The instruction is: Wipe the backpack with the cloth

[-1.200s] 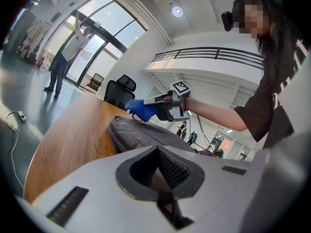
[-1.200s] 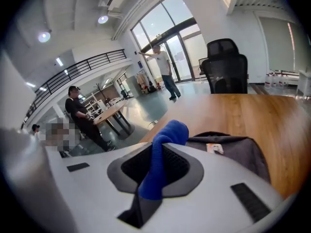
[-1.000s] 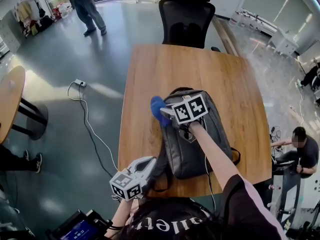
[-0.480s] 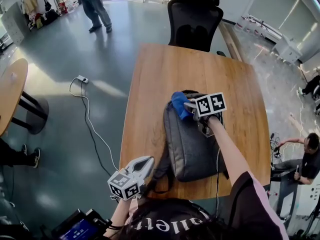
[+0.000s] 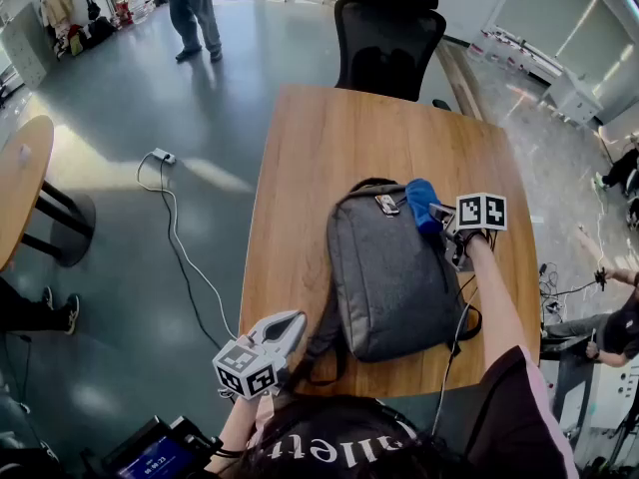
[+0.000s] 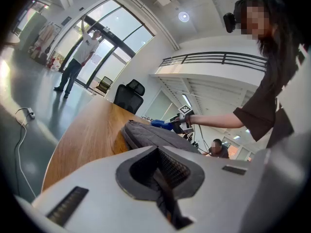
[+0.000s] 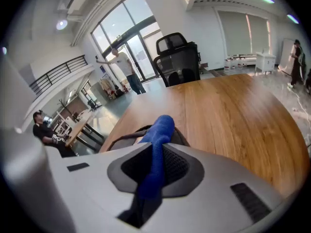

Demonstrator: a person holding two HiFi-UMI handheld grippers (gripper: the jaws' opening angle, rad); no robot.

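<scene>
The left gripper [image 5: 289,325] is hovering low at the table's [image 5: 329,148] near edge, close to the person's body. Its jaws are pressed together with nothing between them, and the arm behind it is tucked in and bent. Just to its right, the grey backpack [image 5: 394,277] is lying flat on the wood, with its loose straps trailing toward that gripper; whether they are touching it cannot be told.

The bag looks like soft woven fabric, slack rather than stuffed, so it is probably fairly light. It is likely to bunch or slide on the smooth tabletop under a firm stroke. Pinning a near corner or a strap with the idle tool would be the sensible hold.

Further right, the blue cloth [image 5: 420,204] is being pinched in the right gripper [image 5: 440,217], whose jaws are closing tight on it. A rolled bunch is sticking out ahead of the tips and a limp tail is hanging back between them. It is soft and floppy, so only the bunch beyond the tips can do any wiping. That bunch is sitting at the bag's far right corner, just ahead of the tool. The right arm is reaching out nearly straight along the bag's right edge, forearm bare.
</scene>
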